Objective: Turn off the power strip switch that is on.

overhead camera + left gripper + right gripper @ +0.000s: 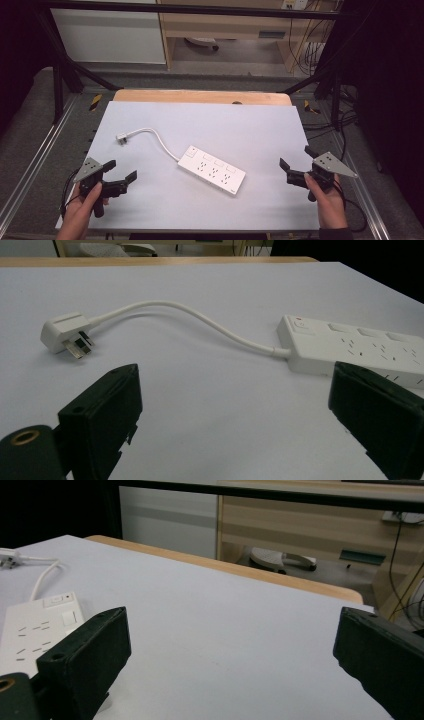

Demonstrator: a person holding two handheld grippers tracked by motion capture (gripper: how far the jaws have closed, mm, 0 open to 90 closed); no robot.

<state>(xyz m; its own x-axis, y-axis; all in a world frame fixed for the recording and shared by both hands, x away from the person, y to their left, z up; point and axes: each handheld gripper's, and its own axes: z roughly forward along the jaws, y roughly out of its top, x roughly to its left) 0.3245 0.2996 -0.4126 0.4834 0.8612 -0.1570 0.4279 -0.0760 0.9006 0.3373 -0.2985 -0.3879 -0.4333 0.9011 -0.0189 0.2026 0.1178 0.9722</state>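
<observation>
Left tool (121, 171) jaws apart, empty, at near-left of the tabletop (260, 125); right tool (295, 162) also apart and empty, near-right edge. White power strip (212, 170) lies flat mid-tabletop between them, angled, cord (161, 141) curving far-left to the plug (122, 137). Likely step: reach in and grasp. Left should take the plug by its body, clear of the prongs; right pins the strip's near end so it won't slide. Close slowly, avoid snagging the cord.

text: none legible | power strip (212, 171): markings too small to read
</observation>
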